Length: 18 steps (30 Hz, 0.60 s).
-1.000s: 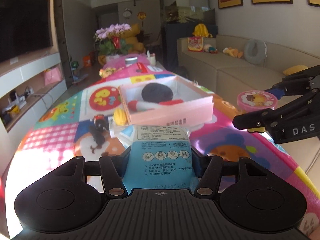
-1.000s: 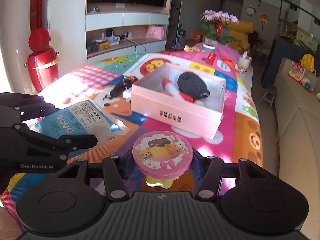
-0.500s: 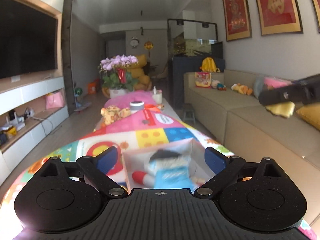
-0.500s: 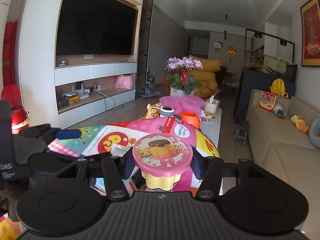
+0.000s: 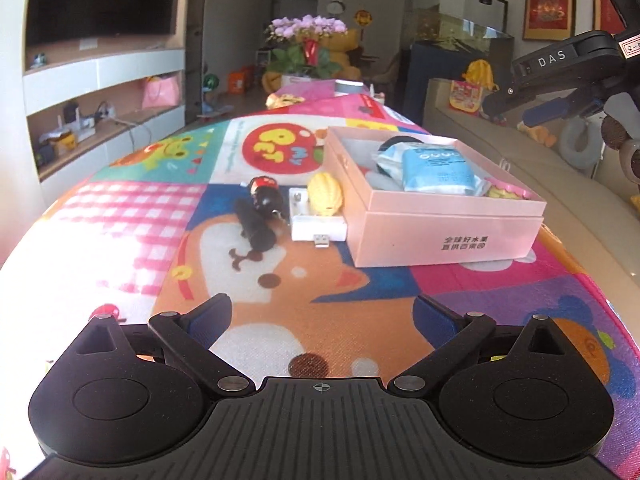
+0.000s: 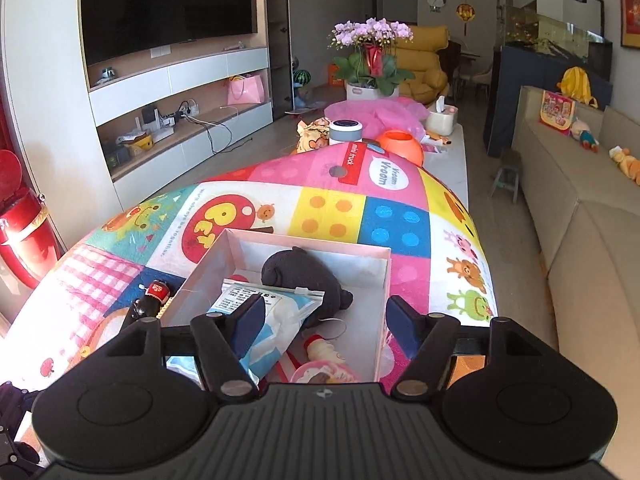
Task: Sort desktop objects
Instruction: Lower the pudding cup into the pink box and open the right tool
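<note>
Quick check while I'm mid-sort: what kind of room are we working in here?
Almost certainly a home living room. A wall-mounted TV hangs over built-in shelves, a long beige sofa runs along the other side, and the pink box sits on a long table under a cartoon play mat.

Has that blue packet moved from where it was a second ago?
Yes. The blue packet has gone from the mat in front of the pink box into the box, beside the dark plush.

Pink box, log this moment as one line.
pink box: holds blue packet | left tool: open, empty | right tool: open above box
</note>
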Available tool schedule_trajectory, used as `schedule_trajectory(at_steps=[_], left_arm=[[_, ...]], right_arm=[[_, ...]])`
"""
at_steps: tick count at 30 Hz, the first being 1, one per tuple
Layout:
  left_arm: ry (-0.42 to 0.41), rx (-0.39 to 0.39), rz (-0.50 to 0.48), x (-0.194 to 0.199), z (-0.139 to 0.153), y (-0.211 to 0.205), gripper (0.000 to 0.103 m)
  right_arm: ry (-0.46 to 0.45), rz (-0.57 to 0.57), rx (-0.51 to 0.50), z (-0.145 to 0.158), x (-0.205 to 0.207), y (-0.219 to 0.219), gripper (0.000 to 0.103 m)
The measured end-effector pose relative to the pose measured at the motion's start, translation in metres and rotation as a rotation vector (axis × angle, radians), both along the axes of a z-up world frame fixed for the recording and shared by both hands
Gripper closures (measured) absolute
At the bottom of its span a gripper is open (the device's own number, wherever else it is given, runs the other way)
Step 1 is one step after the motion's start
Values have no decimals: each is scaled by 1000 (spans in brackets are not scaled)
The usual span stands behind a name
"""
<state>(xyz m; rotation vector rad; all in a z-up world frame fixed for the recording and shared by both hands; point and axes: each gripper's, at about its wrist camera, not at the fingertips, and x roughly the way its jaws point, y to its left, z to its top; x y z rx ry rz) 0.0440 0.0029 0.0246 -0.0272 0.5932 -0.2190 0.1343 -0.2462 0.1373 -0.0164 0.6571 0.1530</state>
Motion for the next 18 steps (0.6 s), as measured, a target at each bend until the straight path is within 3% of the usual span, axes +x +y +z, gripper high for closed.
schedule_trajectory(at_steps=[4,7,9,13,16,18], left_arm=[[3,-42,9,-5,-4,4,3],[-13,-47,-3,-12,1,7,2],[-33,-41,1,-16,3,11,2],[-30,-69,58,-16,0,26,1],[3,-94,85,-10,-8,31,1],[8,-100,79,-9,-9,32,1]], right_arm=[[33,45,33,-8,15,26,34],[107,62,26,-28,33,54,34],[159,82,-24,-45,41,70,46],[70,85,-208,-56,34,78,54],[125,26,-131,-56,44,55,54],[177,47,-105,-56,43,53,51]])
